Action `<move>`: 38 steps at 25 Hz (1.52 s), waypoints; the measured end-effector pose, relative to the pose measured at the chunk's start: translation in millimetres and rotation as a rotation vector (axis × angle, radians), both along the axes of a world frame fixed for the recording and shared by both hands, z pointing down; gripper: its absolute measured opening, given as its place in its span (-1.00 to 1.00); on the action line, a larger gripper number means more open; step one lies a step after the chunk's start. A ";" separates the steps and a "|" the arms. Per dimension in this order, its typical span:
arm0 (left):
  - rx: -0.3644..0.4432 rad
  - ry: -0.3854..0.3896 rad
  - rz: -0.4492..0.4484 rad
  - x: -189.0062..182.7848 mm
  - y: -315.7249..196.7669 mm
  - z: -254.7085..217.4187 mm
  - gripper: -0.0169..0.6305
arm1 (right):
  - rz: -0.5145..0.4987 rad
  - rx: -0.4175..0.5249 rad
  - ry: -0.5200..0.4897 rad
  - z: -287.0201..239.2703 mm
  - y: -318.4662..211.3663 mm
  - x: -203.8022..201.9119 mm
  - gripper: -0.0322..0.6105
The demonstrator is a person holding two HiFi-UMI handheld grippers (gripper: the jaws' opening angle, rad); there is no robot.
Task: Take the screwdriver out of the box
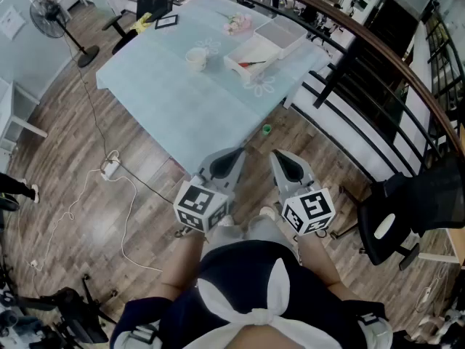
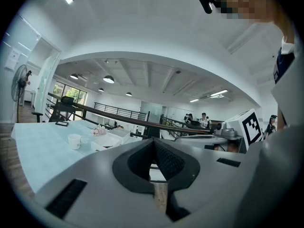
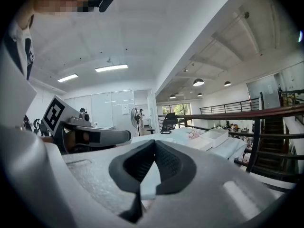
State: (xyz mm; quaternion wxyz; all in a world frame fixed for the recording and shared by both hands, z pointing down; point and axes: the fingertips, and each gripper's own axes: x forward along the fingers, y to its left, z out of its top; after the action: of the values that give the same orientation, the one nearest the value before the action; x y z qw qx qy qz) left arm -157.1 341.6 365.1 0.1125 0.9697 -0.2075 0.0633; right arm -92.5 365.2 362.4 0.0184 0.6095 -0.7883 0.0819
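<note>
The left gripper [image 1: 234, 155] and right gripper [image 1: 280, 158] are hanging side by side short of the table [image 1: 145, 86], each with its jaws pressing together on nothing. The screwdriver [image 1: 251, 65] is lying inside the open white box [image 1: 256, 48], well apart from both. It is a reddish sliver that only the head view is showing; the gripper views are catching the box side-on, next to a white cup [image 2: 74, 140].
</note>
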 end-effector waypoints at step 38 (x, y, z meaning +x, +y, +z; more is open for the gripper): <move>-0.031 -0.008 -0.195 117.7 -67.8 27.1 -0.90 | -0.186 -0.009 -0.024 22.0 -71.4 130.4 -0.90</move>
State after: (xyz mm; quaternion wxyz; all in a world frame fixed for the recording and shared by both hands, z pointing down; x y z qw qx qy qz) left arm -39.4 273.8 392.2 0.1323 0.9427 -0.3005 0.0589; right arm 37.9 293.8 384.4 0.0193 0.5326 -0.8413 0.0905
